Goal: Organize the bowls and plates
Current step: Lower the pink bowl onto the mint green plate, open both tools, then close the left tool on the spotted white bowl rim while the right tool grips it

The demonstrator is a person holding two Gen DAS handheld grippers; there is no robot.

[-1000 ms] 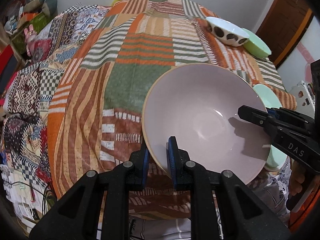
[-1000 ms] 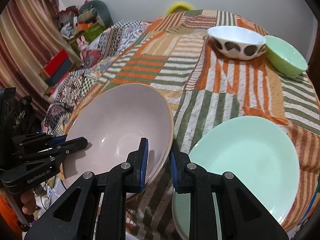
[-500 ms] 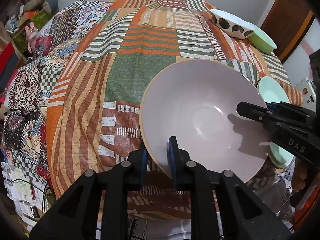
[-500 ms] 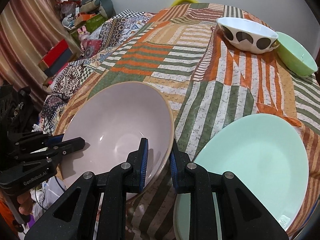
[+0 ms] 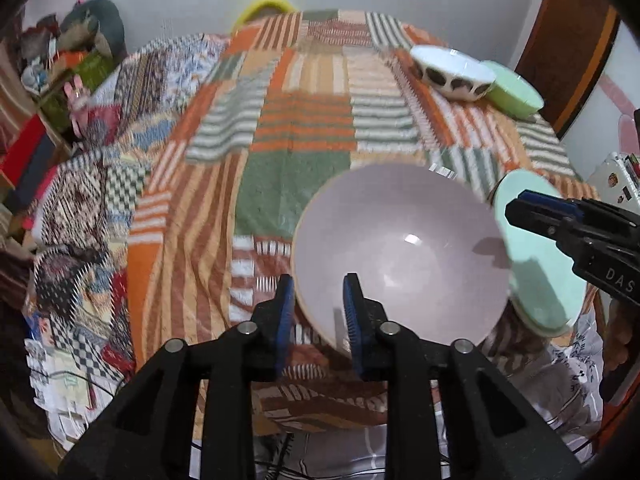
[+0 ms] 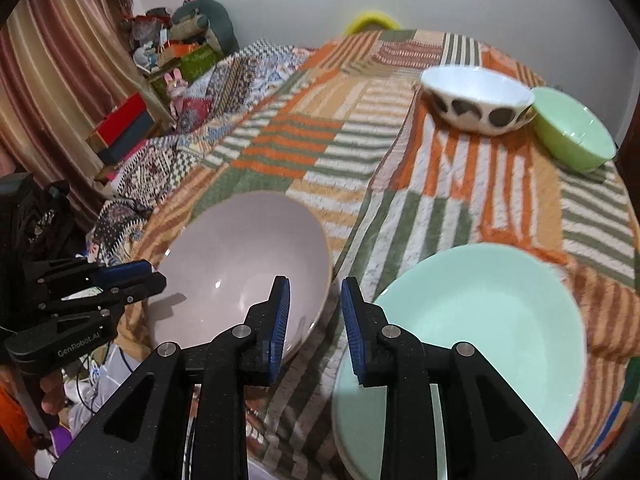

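Observation:
A large pale pink bowl [image 5: 400,248] [image 6: 240,264] sits on the patchwork cloth near the table's front edge. My left gripper [image 5: 319,304] straddles its near-left rim. Its jaws are opening, and the blue pads stand off the rim. My right gripper [image 6: 316,308] straddles the bowl's right rim, also opening, with its pads clear of the rim. Each gripper shows in the other's view, the right gripper [image 5: 520,208] and the left gripper [image 6: 148,274]. A mint green plate [image 6: 472,320] [image 5: 536,264] lies just right of the bowl.
At the table's far right, a white bowl with dark spots [image 6: 476,100] touches a green bowl [image 6: 572,132]. The patchwork tablecloth [image 5: 304,120] drapes over the edges. Boxes and clutter [image 6: 124,128] stand off to the left, and a yellow chair back [image 5: 264,6] behind the table.
Both grippers have loosened their hold on the pink bowl's rim and drawn back and up a little. The bowl now looks smaller and lies flat on the cloth.

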